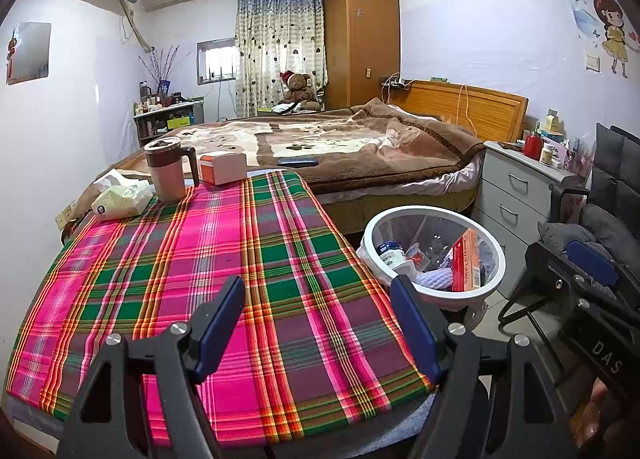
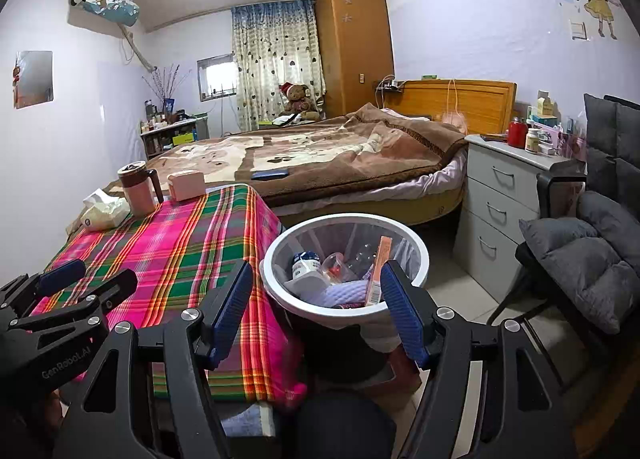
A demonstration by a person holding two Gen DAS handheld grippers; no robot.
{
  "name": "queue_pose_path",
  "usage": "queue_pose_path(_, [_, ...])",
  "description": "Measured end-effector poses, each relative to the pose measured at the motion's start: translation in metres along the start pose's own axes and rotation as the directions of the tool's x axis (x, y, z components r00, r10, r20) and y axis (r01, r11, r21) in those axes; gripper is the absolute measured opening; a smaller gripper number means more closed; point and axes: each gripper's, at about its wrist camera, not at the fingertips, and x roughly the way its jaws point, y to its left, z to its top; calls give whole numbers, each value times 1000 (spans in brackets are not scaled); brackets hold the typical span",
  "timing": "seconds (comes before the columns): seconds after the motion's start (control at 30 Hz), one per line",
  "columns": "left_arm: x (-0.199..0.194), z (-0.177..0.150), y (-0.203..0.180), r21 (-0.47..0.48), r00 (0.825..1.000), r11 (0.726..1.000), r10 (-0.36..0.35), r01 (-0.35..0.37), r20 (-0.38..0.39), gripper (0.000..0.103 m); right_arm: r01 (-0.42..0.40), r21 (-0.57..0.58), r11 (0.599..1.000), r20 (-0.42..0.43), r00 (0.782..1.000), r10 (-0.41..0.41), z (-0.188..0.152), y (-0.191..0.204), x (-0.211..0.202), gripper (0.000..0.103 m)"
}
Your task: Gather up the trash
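1. The left gripper (image 1: 316, 323) hangs over the table's (image 1: 224, 259) near edge, fingers wide, holding nothing.
2. The right gripper (image 2: 316, 311) hangs above the trash bin (image 2: 414, 265), fingers wide, holding nothing.
3. The trash bin stands beside the table's right edge, holding a red carton (image 1: 466, 263) and other trash.

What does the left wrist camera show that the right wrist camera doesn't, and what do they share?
Only the left wrist view shows the right gripper from the side, and the full width of the plaid tablecloth.

Only the right wrist view shows the left gripper from the side, the grey chair cushions in full, and the nightstand with all three drawers.

Both show the white trash bin holding trash, including a blue-capped bottle and an orange box, plus the mug, the tissue pack and the bed. Both grippers' jaws are open and empty.
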Motion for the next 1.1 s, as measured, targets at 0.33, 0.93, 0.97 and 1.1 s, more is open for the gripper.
queue_pose_path(0.33, [0,-1,0,-2,1000,1000,3,-3,0,77,-2,0,1000,-1,1000,2,1,0,0,68])
queue_pose_path(0.93, [1,-2,1,0,1000,1000,18,-18,-7,77,-1,2,1000,-1,1000,1,1,2,0,68])
queue_pose_path(0.97, [1,-2,1,7,1000,1000,28,-28,-7,77,-1,3,1000,-2,1000,1,1,1,0,68])
queue_pose_path(1.1, [1,-2,-2,17,1000,999,29,-29,-8,77,-1,4,1000,-3,1000,2,0,3,0,68])
